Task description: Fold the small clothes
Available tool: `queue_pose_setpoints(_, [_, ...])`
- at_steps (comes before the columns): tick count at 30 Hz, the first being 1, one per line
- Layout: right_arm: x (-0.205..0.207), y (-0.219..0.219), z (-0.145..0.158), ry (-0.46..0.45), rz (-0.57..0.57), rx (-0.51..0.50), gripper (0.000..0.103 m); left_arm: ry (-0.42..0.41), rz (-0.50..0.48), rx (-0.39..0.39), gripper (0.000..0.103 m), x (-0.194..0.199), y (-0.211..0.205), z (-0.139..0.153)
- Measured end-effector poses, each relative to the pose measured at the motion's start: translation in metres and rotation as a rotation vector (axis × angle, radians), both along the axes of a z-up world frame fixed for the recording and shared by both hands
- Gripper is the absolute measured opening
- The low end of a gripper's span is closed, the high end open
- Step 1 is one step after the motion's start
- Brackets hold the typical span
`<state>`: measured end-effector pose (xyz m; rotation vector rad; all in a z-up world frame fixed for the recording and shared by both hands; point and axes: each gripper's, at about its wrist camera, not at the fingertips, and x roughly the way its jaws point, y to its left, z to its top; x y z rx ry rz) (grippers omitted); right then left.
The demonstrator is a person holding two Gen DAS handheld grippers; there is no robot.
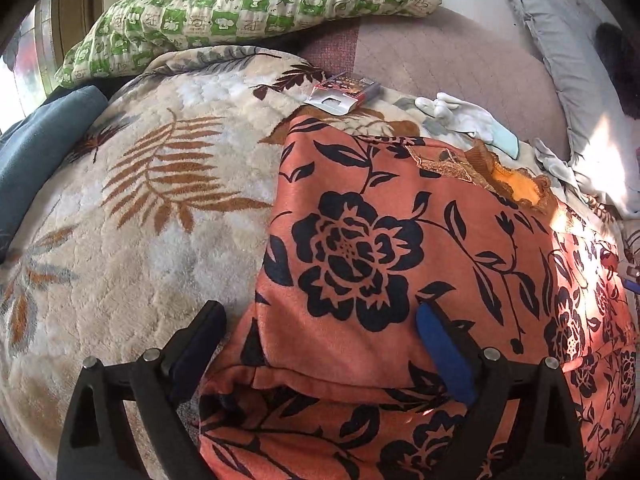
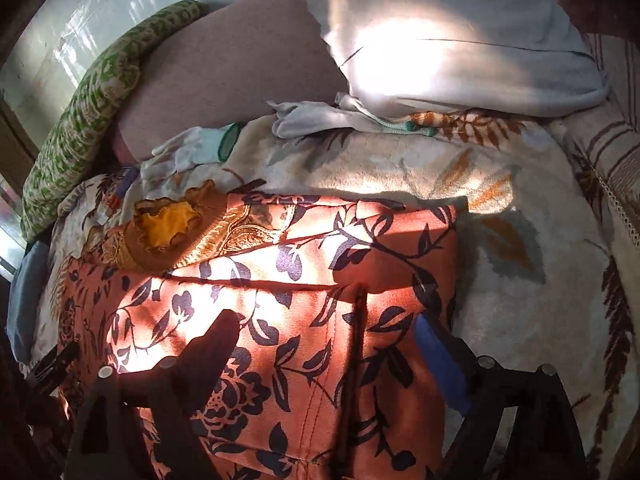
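- Garment — one, orange with black flowers, folded on the leaf-print blanket.
- Left gripper, right gripper: both wide open above it, gripping nothing.
- White gloves — two, far side.

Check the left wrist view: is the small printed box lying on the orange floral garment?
No, the box lies on the leaf-print blanket, beyond the garment's far edge.
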<state>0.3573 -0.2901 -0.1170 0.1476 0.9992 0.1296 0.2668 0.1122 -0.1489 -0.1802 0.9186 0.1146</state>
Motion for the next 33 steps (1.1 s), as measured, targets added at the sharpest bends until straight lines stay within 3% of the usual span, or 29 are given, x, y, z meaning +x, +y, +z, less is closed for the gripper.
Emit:
queue_pose_setpoints(1, [0.001, 0.007, -0.002, 0.005, 0.016, -0.041, 0.064, 0.000, 0.000, -0.001, 0.096, 0.000, 0.000, 0.000])
queue_pose_setpoints(3, [0.004, 0.018, -0.012, 0.034, 0.035, -0.133, 0.052, 0.003, 0.000, 0.003, 0.097, 0.000, 0.000, 0.000])
queue_pose_setpoints(5, [0.008, 0.022, -0.023, 0.066, 0.043, -0.187, 0.047, 0.005, 0.000, 0.002, 0.097, 0.000, 0.000, 0.000])
queue_pose_setpoints(8, [0.008, 0.026, -0.017, 0.060, 0.047, -0.247, 0.019, 0.010, 0.000, 0.002, 0.097, 0.001, 0.000, 0.001])
queue_pose_setpoints(14, [-0.006, 0.049, 0.027, -0.121, 0.076, -0.422, 0.010, -0.010, 0.038, 0.042, 0.097, -0.002, -0.001, 0.012])
queue_pose_setpoints(17, [-0.003, 0.042, 0.033, -0.165, 0.014, -0.434, 0.009, -0.125, 0.064, 0.115, 0.097, -0.013, -0.006, 0.033])
queue_pose_setpoints(18, [0.003, 0.038, 0.025, -0.143, -0.002, -0.431, 0.009, -0.140, 0.058, 0.125, 0.097, -0.013, -0.008, 0.035])
queue_pose_setpoints(19, [0.010, 0.033, 0.010, -0.094, -0.001, -0.422, 0.009, -0.123, 0.045, 0.132, 0.097, -0.011, -0.010, 0.033])
queue_pose_setpoints(21, [0.018, 0.021, -0.018, -0.002, -0.020, -0.343, 0.010, -0.012, 0.012, 0.141, 0.097, 0.000, -0.013, 0.013])
queue_pose_setpoints(23, [0.010, 0.009, -0.015, -0.033, -0.065, -0.246, 0.013, 0.008, 0.023, 0.099, 0.098, 0.003, -0.007, 0.006])
queue_pose_setpoints(26, [0.005, 0.004, -0.001, -0.031, -0.076, -0.134, 0.027, 0.016, 0.031, 0.091, 0.099, 0.004, -0.005, 0.007])
queue_pose_setpoints(27, [0.002, 0.005, 0.006, -0.050, -0.067, -0.122, 0.054, 0.014, 0.031, 0.099, 0.099, 0.004, -0.006, 0.006])
queue_pose_setpoints(28, [0.001, 0.008, 0.012, -0.072, -0.055, -0.116, 0.086, 0.011, 0.031, 0.108, 0.099, 0.004, -0.007, 0.006])
queue_pose_setpoints(30, [-0.004, 0.016, 0.020, -0.121, -0.041, -0.130, 0.088, 0.010, 0.029, 0.115, 0.099, 0.004, -0.009, 0.007])
queue_pose_setpoints(32, [-0.004, 0.028, 0.013, -0.096, -0.014, -0.182, 0.082, 0.013, 0.030, 0.105, 0.099, 0.004, -0.007, 0.006])
queue_pose_setpoints(33, [0.000, 0.034, 0.003, -0.059, 0.010, -0.213, 0.062, 0.013, 0.031, 0.101, 0.099, 0.004, -0.007, 0.007])
